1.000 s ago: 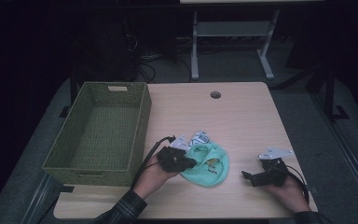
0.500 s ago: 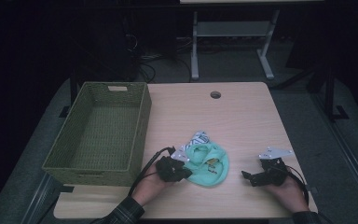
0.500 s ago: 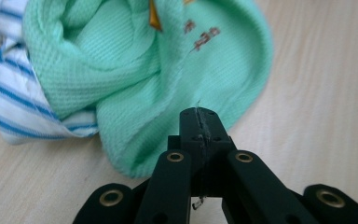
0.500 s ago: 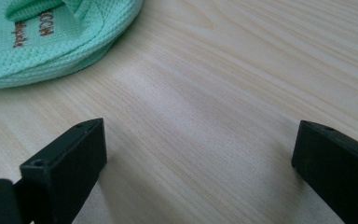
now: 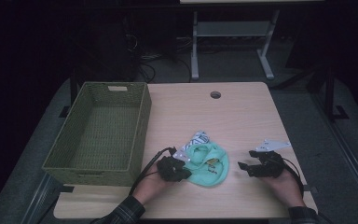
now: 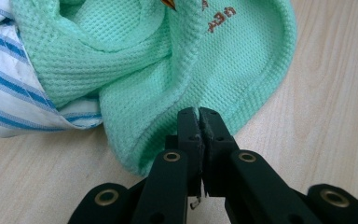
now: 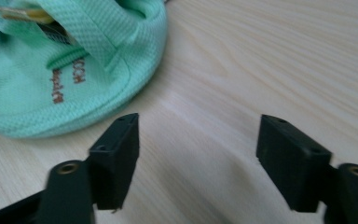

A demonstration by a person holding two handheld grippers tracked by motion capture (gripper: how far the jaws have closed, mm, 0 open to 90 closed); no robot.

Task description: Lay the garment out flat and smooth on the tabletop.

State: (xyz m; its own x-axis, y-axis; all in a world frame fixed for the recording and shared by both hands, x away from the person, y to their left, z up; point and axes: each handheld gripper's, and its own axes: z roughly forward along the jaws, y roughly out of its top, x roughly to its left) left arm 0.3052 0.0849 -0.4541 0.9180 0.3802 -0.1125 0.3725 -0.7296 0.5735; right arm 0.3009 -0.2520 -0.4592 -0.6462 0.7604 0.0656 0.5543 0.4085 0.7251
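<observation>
Mint waffle-knit cloth (image 6: 135,70), striped woven cotton (image 6: 14,93), matt black plastic tongs (image 6: 199,122), smooth pale wood-grain tabletop (image 7: 270,60)

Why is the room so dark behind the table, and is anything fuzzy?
High view: light falls on the table alone, so the floor behind sinks into black. Left gripper view: the green cloth is sharp, evenly lit. Right gripper view: the right tongs look soft and blurred at the edges; the cloth's lettering is slightly fuzzy.

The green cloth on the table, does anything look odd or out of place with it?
The green cloth lies crumpled, not flat, partly on top of a blue-striped white cloth. Both lie on the table, outside the woven basket. The left gripper is shut on a fold near its hem. Nothing looks torn or spilled.
</observation>
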